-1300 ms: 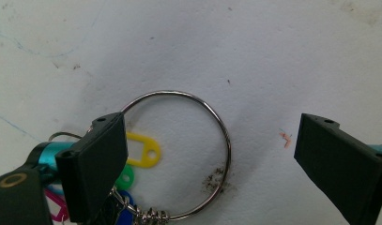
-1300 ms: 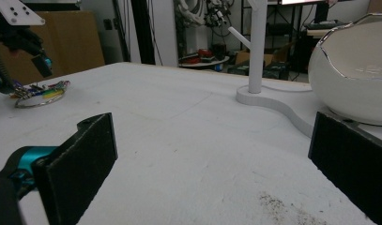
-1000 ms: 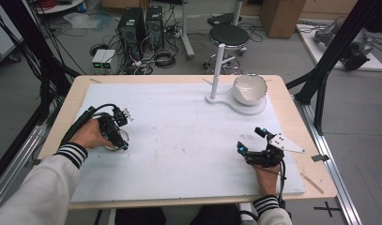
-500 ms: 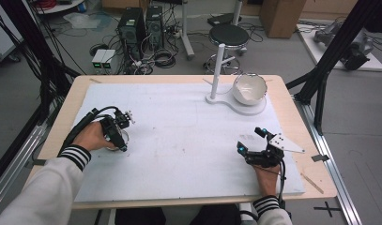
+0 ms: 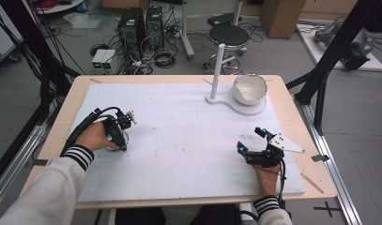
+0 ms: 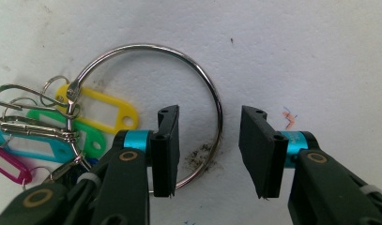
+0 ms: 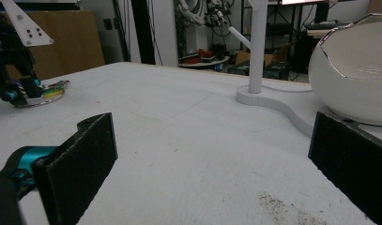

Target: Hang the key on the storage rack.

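Note:
A large metal key ring [image 6: 146, 47] lies flat on the white mat, with a clip and yellow [image 6: 106, 110], green, blue and magenta tags bunched at its left. My left gripper [image 6: 210, 112] points down over the ring's right side. Its jaws have just been closing, and the ring's wire lies in the gap between them without touching either pad. In the high view the left gripper [image 5: 118, 139] is at the mat's left. My right gripper [image 5: 249, 140] rests at the right front, jaws wide open on nothing [image 7: 212, 154].
A white bowl [image 5: 248, 88] sits on a white curved base [image 5: 235, 105] with an upright post [image 5: 217, 61] at the back right. The white mat [image 5: 179, 136] covers most of the wooden table. Computers, cables and a stool stand on the floor beyond.
The left hand has shifted slightly over the key ring. The right hand has stayed where it was.

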`<action>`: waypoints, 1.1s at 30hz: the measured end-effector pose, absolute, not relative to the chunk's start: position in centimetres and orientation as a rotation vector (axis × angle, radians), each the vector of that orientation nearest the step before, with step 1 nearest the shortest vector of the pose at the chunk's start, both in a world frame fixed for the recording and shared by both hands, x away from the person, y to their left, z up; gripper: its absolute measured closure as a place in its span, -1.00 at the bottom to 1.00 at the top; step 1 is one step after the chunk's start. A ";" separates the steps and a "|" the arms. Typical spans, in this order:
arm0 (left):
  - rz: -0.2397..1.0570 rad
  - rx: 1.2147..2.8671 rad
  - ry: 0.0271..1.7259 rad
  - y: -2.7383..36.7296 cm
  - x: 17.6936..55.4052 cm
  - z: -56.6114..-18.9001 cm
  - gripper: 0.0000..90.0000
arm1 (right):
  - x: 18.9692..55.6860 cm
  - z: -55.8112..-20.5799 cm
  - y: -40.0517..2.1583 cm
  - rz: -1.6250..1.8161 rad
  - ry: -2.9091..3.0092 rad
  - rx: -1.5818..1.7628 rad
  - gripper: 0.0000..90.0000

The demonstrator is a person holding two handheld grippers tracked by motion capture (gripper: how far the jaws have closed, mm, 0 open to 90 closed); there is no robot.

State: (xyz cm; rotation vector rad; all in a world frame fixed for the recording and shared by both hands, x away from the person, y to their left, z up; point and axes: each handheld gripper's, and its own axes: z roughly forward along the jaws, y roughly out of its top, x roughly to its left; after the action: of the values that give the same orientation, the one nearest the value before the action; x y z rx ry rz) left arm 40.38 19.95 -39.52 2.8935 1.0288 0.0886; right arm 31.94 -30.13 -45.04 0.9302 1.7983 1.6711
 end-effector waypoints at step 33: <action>0.055 2.949 1.053 19.3 40.4 -40.3 0.85 | 31.9 -45.0 -30.1 1.670 1.799 0.931 -0.98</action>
State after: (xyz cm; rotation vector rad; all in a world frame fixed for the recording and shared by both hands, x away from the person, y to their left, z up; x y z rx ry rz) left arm 40.41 19.26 -40.27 2.9494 1.0533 0.0547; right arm 31.95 -30.14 -45.05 0.9306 1.7985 1.6704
